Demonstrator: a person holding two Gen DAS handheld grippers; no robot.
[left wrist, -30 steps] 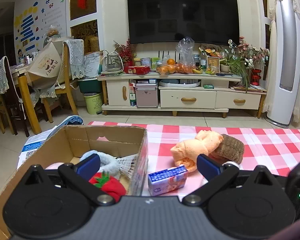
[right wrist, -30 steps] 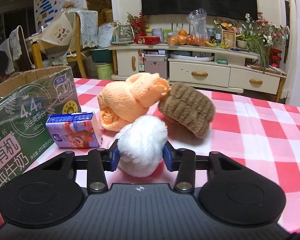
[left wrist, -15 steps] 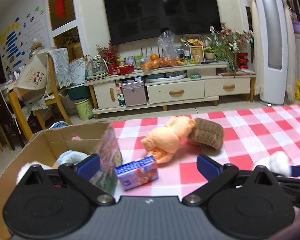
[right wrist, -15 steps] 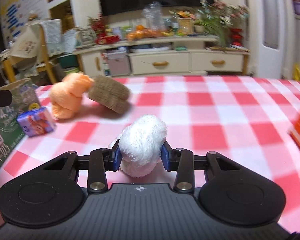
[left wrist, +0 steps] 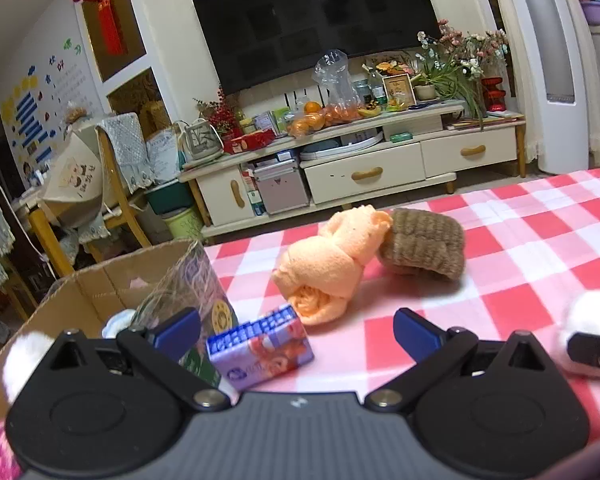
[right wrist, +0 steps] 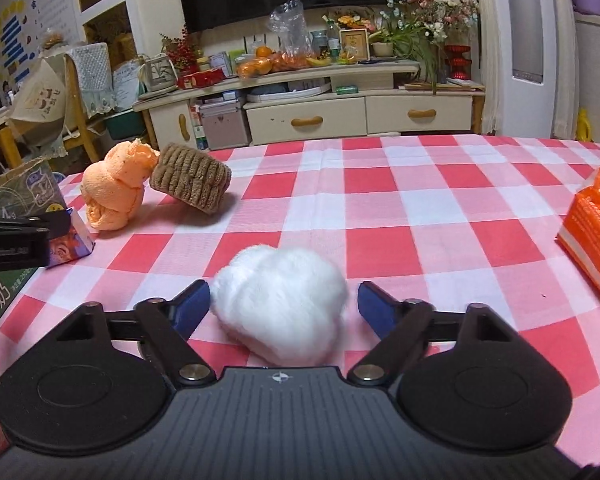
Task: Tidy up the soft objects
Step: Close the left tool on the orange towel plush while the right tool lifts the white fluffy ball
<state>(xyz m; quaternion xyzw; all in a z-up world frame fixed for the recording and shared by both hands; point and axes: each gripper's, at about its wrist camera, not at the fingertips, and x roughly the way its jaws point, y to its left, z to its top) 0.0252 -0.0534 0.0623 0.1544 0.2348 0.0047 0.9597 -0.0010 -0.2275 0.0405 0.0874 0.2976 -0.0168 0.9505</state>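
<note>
A white fluffy ball [right wrist: 282, 306] lies on the red-checked tablecloth [right wrist: 420, 208] between the fingers of my right gripper [right wrist: 284, 306], which is open around it. My left gripper [left wrist: 296, 328] is open and empty, above a small purple carton [left wrist: 260, 346] beside the cardboard box [left wrist: 96, 284]. An orange rolled towel [left wrist: 332, 264] and a brown knitted roll [left wrist: 424, 250] lie touching each other behind it; both also show in the right wrist view, the towel [right wrist: 116, 184] and the roll [right wrist: 190, 182]. The white ball shows at the left wrist view's right edge [left wrist: 588, 320].
The cardboard box holds soft items, a white one [left wrist: 20, 356] and a pale blue one [left wrist: 116, 322]. An orange package [right wrist: 596, 240] lies at the table's right edge. A TV stand [right wrist: 308, 96] and chairs [left wrist: 112, 184] stand beyond the table.
My right gripper has opened and let go of the white ball, which now rests on the cloth. My left gripper has shifted further right, away from the box.
</note>
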